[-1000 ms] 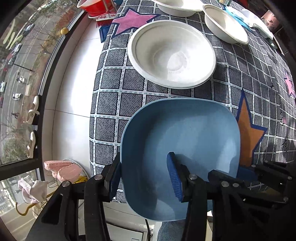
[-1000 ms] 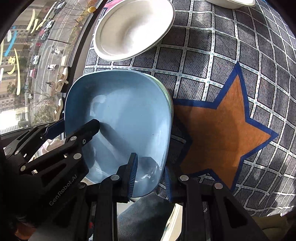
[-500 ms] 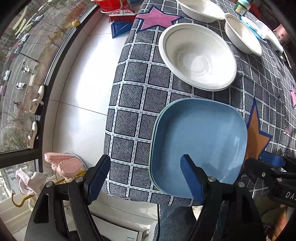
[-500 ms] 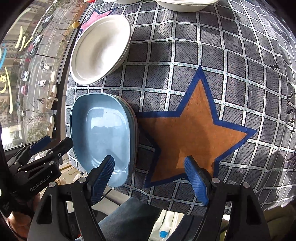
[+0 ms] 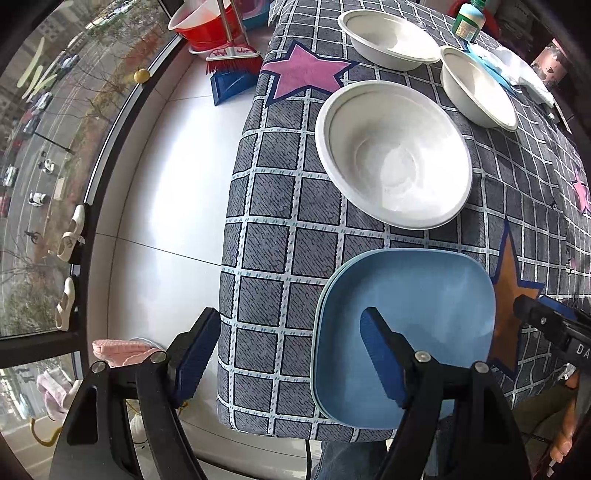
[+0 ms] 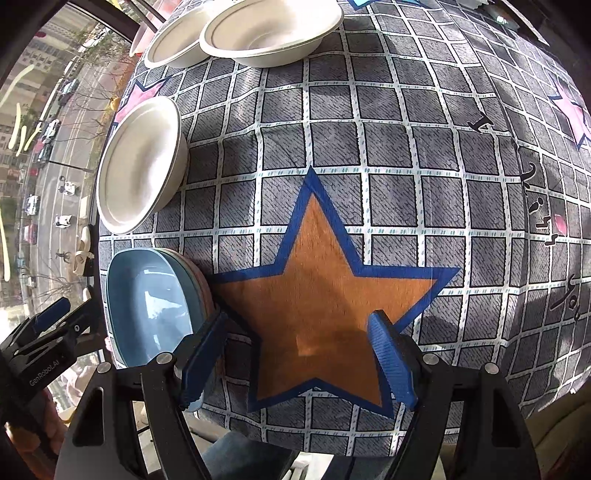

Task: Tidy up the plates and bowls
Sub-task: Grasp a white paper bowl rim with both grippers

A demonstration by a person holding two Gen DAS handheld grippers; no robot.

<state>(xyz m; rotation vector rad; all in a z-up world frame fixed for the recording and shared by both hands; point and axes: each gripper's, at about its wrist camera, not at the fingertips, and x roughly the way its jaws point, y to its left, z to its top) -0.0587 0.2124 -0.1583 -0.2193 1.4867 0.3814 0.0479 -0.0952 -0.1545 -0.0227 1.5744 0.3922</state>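
A blue square plate [image 5: 424, 314] lies on top of a stack of plates at the near left corner of the table; its edge shows in the right wrist view too [image 6: 147, 306]. Behind it stands a white bowl [image 5: 393, 153] [image 6: 140, 166]. Two more white bowls [image 5: 389, 38] [image 5: 478, 86] sit farther back. My left gripper [image 5: 290, 354] is open above the table's corner, its right finger over the plate's left rim, holding nothing. My right gripper [image 6: 297, 358] hangs open and empty over the orange star [image 6: 325, 295], to the right of the stack.
The checked cloth [image 5: 280, 206] drops off at the table's left and near edges. On the floor to the left stand a red basin [image 5: 207, 26], a broom with dustpan [image 5: 231, 70] and pink slippers [image 5: 118, 350]. A green bottle [image 5: 469, 18] and white cloth [image 5: 517, 66] lie at the back.
Both grippers let go of the blue plate and opened wide; it now rests on the stack. The right gripper drew away to the right over the star, and the left pulled back leftward.
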